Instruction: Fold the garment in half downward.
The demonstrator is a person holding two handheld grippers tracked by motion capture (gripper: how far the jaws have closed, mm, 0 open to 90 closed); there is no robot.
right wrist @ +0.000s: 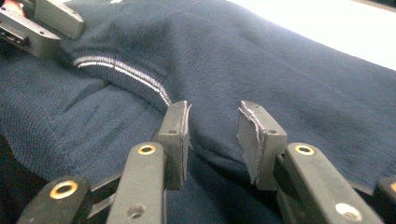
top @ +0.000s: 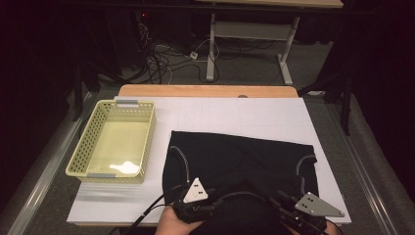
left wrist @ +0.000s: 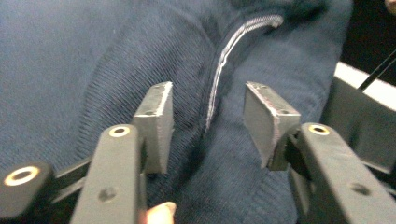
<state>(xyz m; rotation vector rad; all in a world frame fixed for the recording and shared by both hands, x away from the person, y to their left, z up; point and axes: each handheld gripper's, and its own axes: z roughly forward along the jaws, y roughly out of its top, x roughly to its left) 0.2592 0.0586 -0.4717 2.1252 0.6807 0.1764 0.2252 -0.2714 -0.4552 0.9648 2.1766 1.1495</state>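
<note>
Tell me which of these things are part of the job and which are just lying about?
In the job:
- dark navy garment, spread on the white board
- left hand-held gripper, jaws open over its striped seam
- right hand-held gripper, jaws open over the cloth

Lying about:
- yellow basket, apart from the garment
- cables on the floor

- Our left gripper (left wrist: 208,123) has two black jaws with grey pads and brass-ringed screw holes.
- At 6 o'clock in the high view, both grippers carry grey three-cornered plates, black cables trailing.
</note>
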